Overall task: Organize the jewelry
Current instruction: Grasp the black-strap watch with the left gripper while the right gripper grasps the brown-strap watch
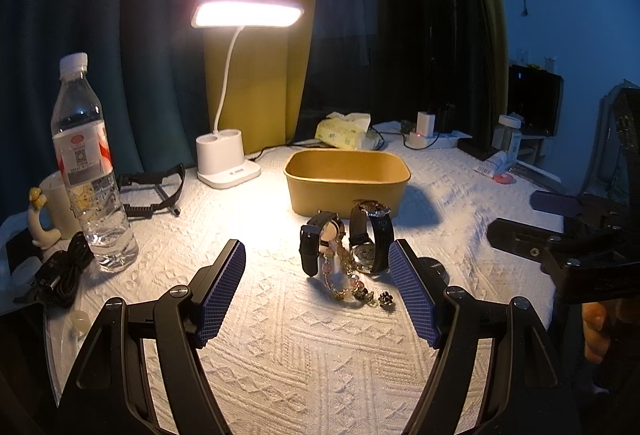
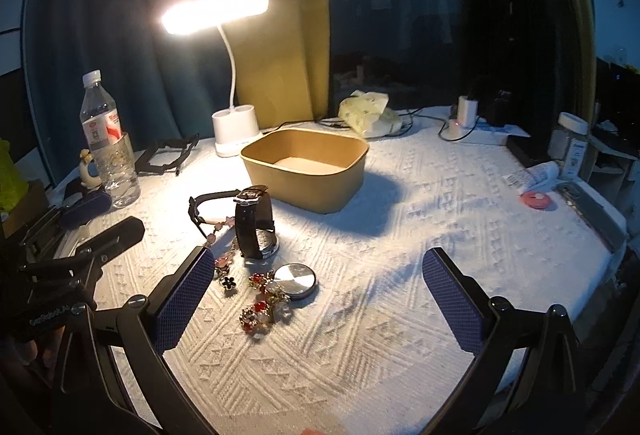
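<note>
A tan box [image 1: 346,182] stands open and empty on the white cloth, also in the right wrist view [image 2: 306,171]. In front of it lie two black-strap watches [image 1: 370,235] [image 1: 322,241], a pink bead bracelet [image 1: 344,281] and a small black flower earring [image 1: 387,298]. The right wrist view shows a watch [image 2: 255,231], a round silver case [image 2: 297,281], red-stone jewelry [image 2: 260,311] and the flower earring [image 2: 229,282]. My left gripper [image 1: 318,291] is open, just short of the jewelry. My right gripper [image 2: 320,295] is open, with the jewelry near its left finger.
A lit desk lamp [image 1: 228,159] stands behind the box. A water bottle [image 1: 86,171], a mug [image 1: 56,207] and black cables [image 1: 64,275] are at the left. A tissue pack [image 1: 344,133], a charger [image 1: 424,131] and a jar [image 2: 570,143] sit at the back and right.
</note>
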`<state>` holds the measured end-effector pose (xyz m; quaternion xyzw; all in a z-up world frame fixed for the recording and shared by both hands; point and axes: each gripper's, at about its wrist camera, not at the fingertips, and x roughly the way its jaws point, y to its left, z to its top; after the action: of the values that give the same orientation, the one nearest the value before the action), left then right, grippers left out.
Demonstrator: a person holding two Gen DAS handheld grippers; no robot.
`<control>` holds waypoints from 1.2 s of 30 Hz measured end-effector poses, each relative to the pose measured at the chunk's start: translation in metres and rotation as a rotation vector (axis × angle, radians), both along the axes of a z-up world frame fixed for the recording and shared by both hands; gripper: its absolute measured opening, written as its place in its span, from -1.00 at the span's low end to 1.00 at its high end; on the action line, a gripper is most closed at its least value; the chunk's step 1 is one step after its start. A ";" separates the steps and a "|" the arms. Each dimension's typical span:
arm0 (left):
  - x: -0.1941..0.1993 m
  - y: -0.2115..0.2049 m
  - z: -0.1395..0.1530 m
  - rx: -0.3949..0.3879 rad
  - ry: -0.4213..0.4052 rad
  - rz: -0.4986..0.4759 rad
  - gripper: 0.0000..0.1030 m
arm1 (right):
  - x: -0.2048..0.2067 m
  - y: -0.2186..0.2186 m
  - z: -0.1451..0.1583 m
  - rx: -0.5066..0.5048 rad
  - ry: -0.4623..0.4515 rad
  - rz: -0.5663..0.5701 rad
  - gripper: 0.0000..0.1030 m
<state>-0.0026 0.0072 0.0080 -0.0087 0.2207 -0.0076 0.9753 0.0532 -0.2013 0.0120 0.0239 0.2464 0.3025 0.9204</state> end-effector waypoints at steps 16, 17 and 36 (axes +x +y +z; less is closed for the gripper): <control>0.031 0.025 -0.014 -0.100 0.107 -0.016 0.50 | 0.058 0.066 -0.009 -0.043 0.123 0.184 0.39; 0.033 0.027 -0.014 -0.100 0.109 -0.012 0.50 | 0.061 0.069 -0.010 -0.044 0.132 0.196 0.36; 0.087 0.025 -0.020 -0.059 0.241 -0.027 0.26 | 0.096 0.089 -0.011 -0.043 0.139 0.343 -0.63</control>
<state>0.0849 0.0324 -0.0119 -0.0353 0.3359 -0.0261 0.9409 0.1495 -0.1120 0.0007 -0.0175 0.3162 0.4475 0.8364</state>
